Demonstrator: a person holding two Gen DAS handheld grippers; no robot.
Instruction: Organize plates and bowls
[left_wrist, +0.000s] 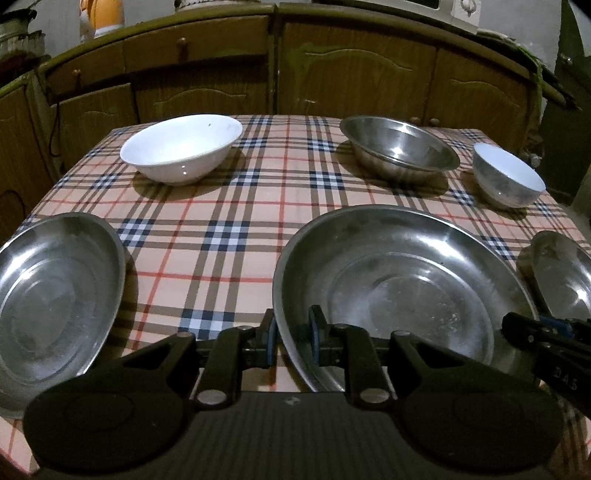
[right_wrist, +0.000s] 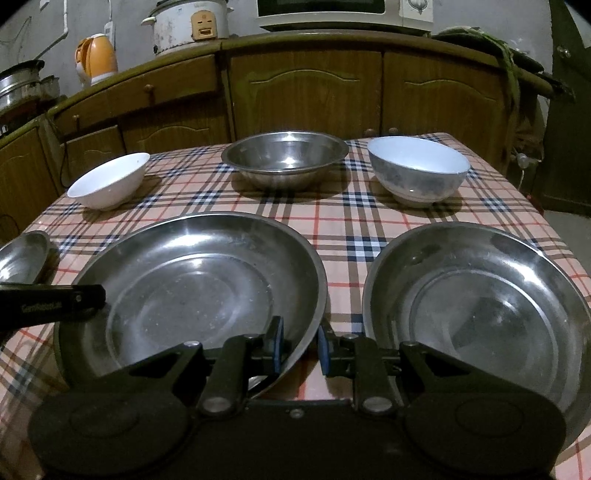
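On the left wrist view, the left gripper (left_wrist: 291, 339) is clamped on the near-left rim of the large steel plate (left_wrist: 406, 288), one blue pad outside the rim and one inside. A second steel plate (left_wrist: 55, 288) lies to the left, a third (left_wrist: 565, 277) pokes in at the right edge, and the right gripper's tip (left_wrist: 535, 330) reaches in beside it. Across the checked tablecloth (left_wrist: 221, 221) stand a white bowl (left_wrist: 181, 147), a steel bowl (left_wrist: 399, 147) and a small white bowl (left_wrist: 509, 177).

From the right wrist view, the right gripper (right_wrist: 299, 347) pinches the same large plate (right_wrist: 192, 280) at its near-right rim. The plate to its right (right_wrist: 480, 302) lies apart from it.

Both hands seem to hold the big plate, so the step in hand looks like carrying it to start a stack. Next calls for a level lift by both grips together, then setting it down squarely over or under another plate.
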